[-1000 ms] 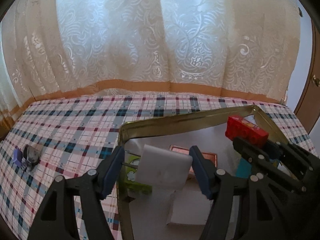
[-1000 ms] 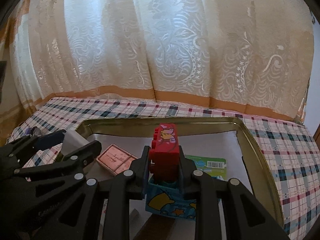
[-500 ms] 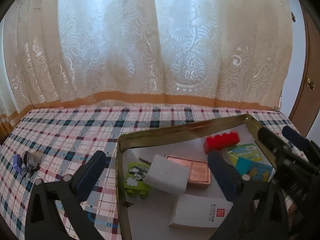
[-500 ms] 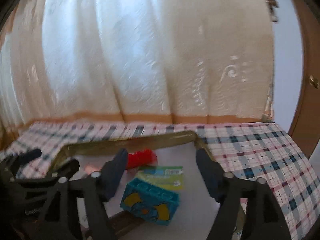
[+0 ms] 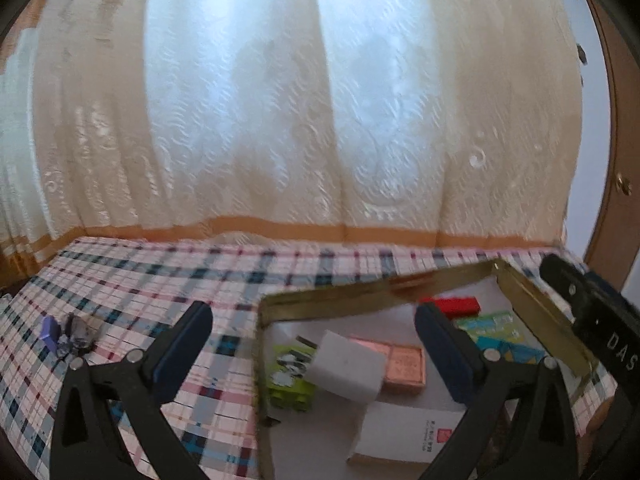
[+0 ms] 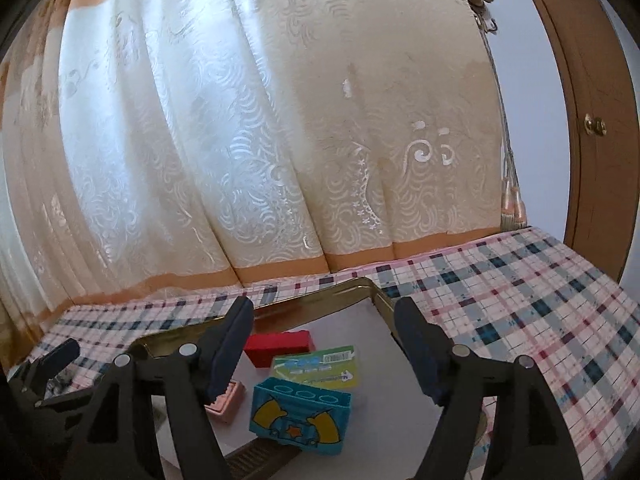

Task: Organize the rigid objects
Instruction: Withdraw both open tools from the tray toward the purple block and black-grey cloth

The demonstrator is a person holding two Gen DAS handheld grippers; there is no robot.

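Observation:
A gold-rimmed tray lies on the plaid tablecloth. In it lie a white block, a green brick, a pink flat box, a red brick, a teal brick, a green card and a white booklet. My left gripper is open and empty above the tray's left part. My right gripper is open and empty above the tray's right part.
A small purple and dark object lies on the tablecloth far left of the tray. A lace curtain hangs behind the table. A wooden door frame stands at the right. A dark slatted strip lies in the tray's front.
Both grippers opened and pulled back and up. The left let go of the white block and the right let go of the red brick; both now lie in the tray.

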